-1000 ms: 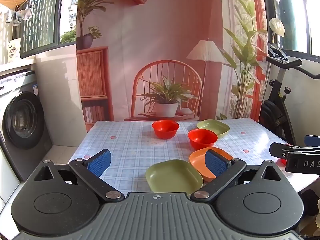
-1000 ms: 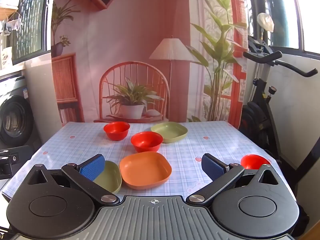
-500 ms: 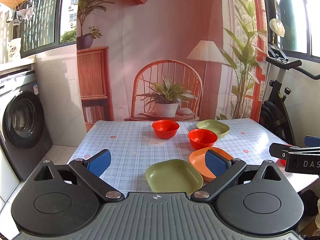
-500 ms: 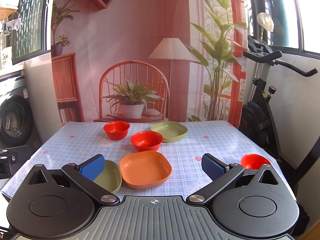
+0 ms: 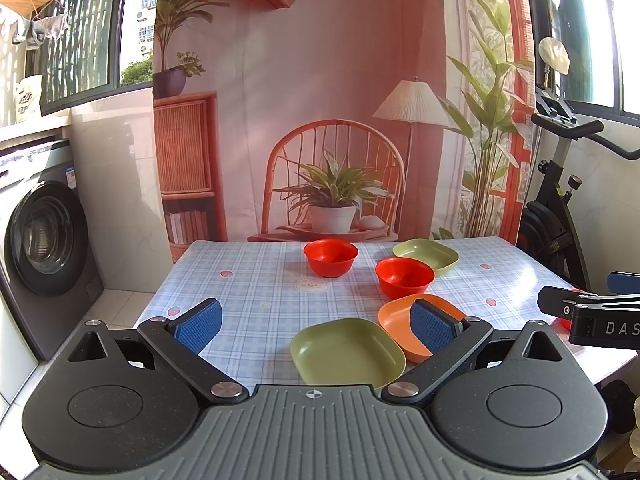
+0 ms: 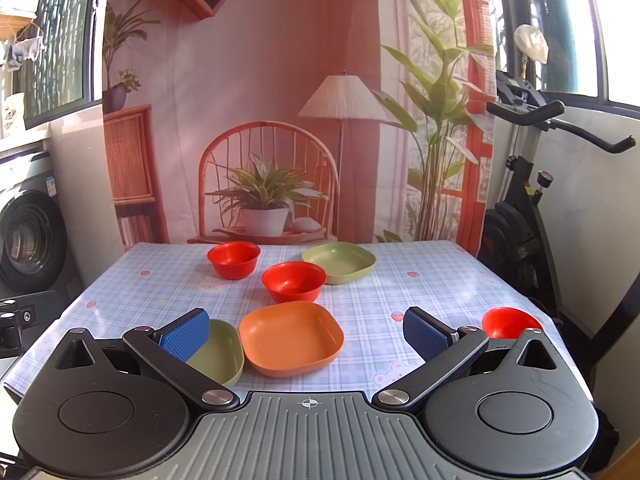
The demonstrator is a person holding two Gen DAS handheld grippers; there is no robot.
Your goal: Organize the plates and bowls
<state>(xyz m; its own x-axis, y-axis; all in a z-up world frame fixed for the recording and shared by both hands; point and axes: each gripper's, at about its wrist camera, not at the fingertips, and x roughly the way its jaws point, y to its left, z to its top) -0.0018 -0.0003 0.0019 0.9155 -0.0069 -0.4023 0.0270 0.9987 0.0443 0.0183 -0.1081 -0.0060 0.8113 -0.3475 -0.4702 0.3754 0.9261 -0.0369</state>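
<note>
**Mia:** What is hard to see?

**Ben:** In the right wrist view, the near green square plastic plate [image 6: 218,350] is half hidden behind a blue finger pad [image 6: 186,334]. The small red round bowl at the table's right edge [image 6: 506,322] is partly hidden too, behind the black arm of the tool. In the left wrist view, the orange square plastic plate [image 5: 400,316] is partly behind the other blue pad [image 5: 432,326].

**Mia:** Are the tools holding anything?

**Ben:** No. The left gripper [image 5: 316,324] is wide open with nothing in it. The right gripper [image 6: 306,330] is wide open too, and it touches nothing.

**Mia:** Where are the dishes?

**Ben:** All sit on the table with the blue checked cloth [image 6: 420,292]. The near green plate lies between the left gripper's fingers, low in its view. The orange plate is just beside it and lies between the right gripper's fingers. Behind the orange plate is a red round bowl [image 6: 294,280]. Another red round bowl [image 6: 234,258] sits farther back on the left. A second green square plate [image 6: 340,260] sits at the back, right of the two bowls.
</note>
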